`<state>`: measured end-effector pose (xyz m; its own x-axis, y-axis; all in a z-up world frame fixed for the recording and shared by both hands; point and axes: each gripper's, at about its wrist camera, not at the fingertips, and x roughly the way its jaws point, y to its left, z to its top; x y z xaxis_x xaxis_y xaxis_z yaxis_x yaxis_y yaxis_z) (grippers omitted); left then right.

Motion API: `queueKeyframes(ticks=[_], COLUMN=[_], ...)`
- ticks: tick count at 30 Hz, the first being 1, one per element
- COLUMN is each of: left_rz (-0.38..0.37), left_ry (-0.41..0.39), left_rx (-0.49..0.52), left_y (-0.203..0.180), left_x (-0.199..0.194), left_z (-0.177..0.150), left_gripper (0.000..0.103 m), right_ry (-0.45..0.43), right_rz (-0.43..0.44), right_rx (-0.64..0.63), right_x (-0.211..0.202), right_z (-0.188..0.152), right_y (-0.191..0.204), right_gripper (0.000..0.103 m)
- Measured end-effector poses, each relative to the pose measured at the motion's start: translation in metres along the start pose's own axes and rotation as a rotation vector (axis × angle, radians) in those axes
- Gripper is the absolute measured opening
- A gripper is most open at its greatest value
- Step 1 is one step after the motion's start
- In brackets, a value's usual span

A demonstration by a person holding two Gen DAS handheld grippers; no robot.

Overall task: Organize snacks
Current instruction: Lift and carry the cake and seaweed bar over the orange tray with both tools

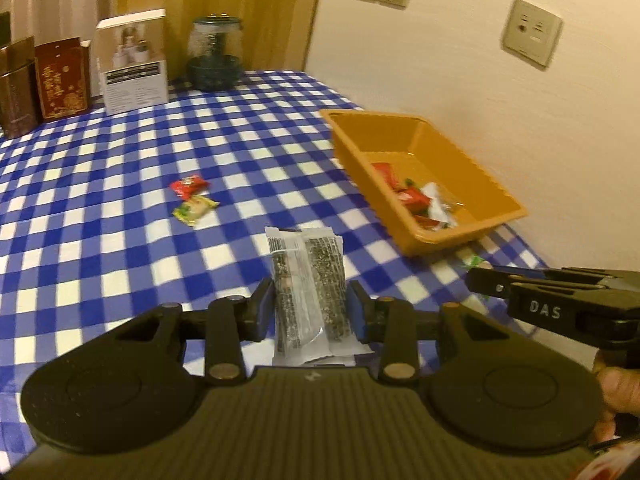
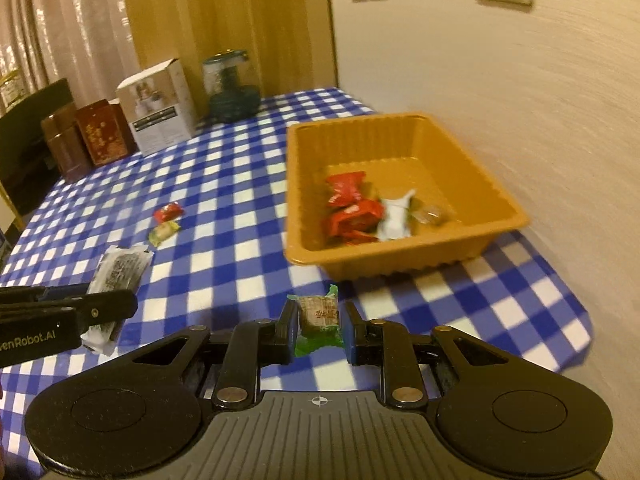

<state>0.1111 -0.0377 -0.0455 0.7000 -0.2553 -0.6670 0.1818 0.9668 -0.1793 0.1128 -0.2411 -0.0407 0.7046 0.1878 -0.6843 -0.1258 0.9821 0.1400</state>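
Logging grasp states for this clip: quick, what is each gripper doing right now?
Left gripper: closed on the clear seaweed snack pack.
Right gripper: around the green-wrapped candy; a firm grip cannot be told.

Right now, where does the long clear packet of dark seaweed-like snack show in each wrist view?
Left wrist view: the long clear packet of dark seaweed-like snack stands bottom centre, between the left tongs.
Right wrist view: same packet at the left edge, partly behind the left tongs.
Shared landmark: the orange plastic tray by the wall.
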Motion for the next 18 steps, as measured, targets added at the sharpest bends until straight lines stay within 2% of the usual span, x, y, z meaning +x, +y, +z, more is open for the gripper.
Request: queueKeyframes(ticks=[8, 18], left_rz=[-0.042, -0.077], left_ry=[-0.015, -0.027], left_rx=[0.040, 0.083], left_y=[-0.041, -0.074], left_x=[-0.010, -0.006], left_z=[0.007, 0.023], left_gripper=[0.035, 0.035], right_ry=[-0.029, -0.059], right_rz=[-0.021, -0.034], right_rx=[0.029, 0.061], right_x=[-0.029, -0.040], right_z=[-0.002, 0.007], right_y=[-0.017, -0.035], right_gripper=[0.023, 0.023])
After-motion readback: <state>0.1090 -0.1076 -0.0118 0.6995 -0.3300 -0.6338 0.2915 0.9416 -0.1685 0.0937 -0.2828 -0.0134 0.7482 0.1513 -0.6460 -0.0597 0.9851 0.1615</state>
